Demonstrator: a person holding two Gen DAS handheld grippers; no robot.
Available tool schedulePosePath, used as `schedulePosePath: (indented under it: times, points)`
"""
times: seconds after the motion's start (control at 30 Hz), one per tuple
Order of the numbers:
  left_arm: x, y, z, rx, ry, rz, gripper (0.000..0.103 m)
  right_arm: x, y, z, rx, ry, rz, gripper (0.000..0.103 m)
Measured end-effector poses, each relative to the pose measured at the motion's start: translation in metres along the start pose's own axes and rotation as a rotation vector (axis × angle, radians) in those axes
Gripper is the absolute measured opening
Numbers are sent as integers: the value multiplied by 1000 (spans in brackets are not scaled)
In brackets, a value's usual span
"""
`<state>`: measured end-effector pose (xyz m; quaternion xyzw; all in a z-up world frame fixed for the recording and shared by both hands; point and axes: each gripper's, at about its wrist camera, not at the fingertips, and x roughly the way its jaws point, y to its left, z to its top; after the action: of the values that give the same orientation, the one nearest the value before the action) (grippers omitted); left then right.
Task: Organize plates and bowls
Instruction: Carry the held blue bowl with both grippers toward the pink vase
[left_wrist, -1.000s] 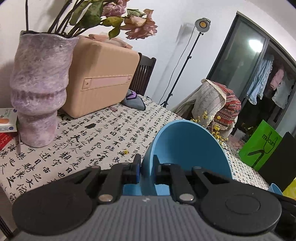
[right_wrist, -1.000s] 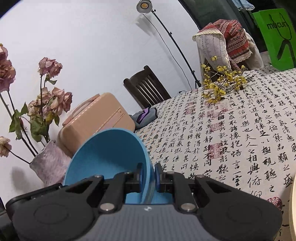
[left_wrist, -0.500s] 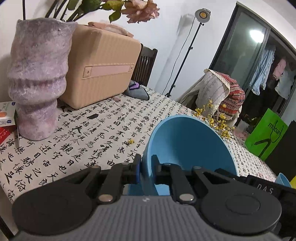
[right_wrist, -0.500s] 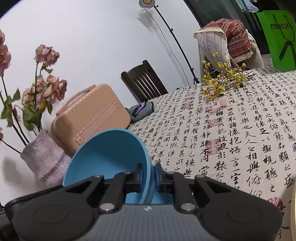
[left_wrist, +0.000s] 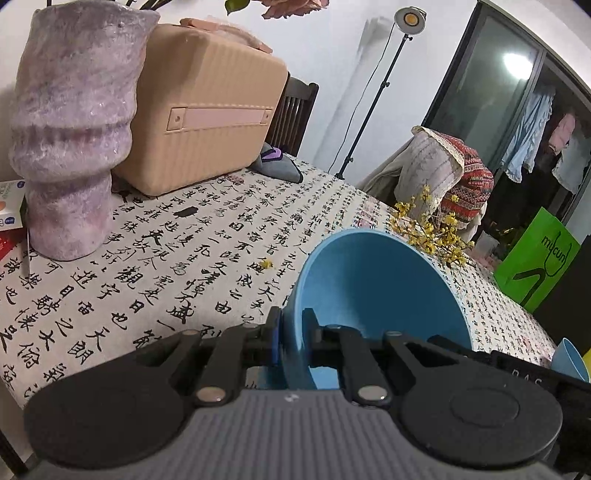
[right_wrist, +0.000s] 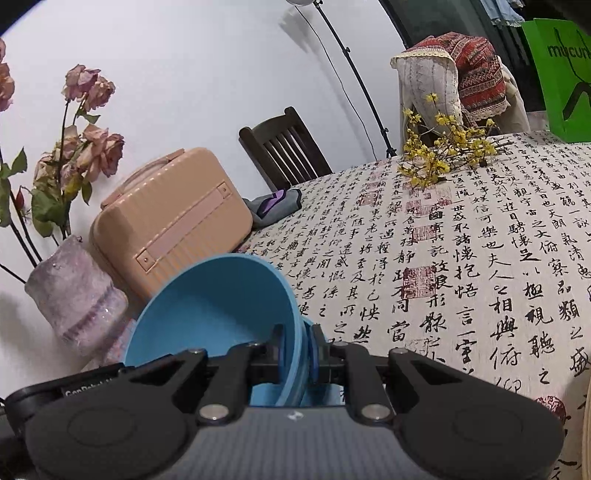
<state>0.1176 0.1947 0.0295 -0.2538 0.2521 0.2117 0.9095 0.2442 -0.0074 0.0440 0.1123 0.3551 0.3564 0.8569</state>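
Both claws (left_wrist: 291, 334) (right_wrist: 297, 349) tight on blue bowl (left_wrist: 376, 288) rims

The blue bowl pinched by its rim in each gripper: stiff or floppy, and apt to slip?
Probably stiff: the blue bowl keeps its round shape though the left gripper clamps only its rim. It looks smooth, plastic-like, so likely light. Held tilted at one edge, it might pivot or slip; the right gripper grips likewise.

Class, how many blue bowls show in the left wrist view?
2. One blue bowl is clamped by the left gripper; a second blue bowl peeks in at the right edge. Others may be hidden.
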Motion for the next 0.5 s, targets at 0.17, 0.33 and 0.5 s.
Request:
schedulePosePath:
  times: [0.17, 0.33, 0.5]
  points:
    - [2, -1, -2, 7, 11, 2, 12, 0, 1, -2, -19, -2, -15, 13]
    - [1, -4, -2, 20, 22, 6, 12, -1, 3, -2, -40, -2, -26, 13]
    - [2, -4, -4, 27, 40, 9, 12, -1, 7, -4, -69, -7, -44, 13]
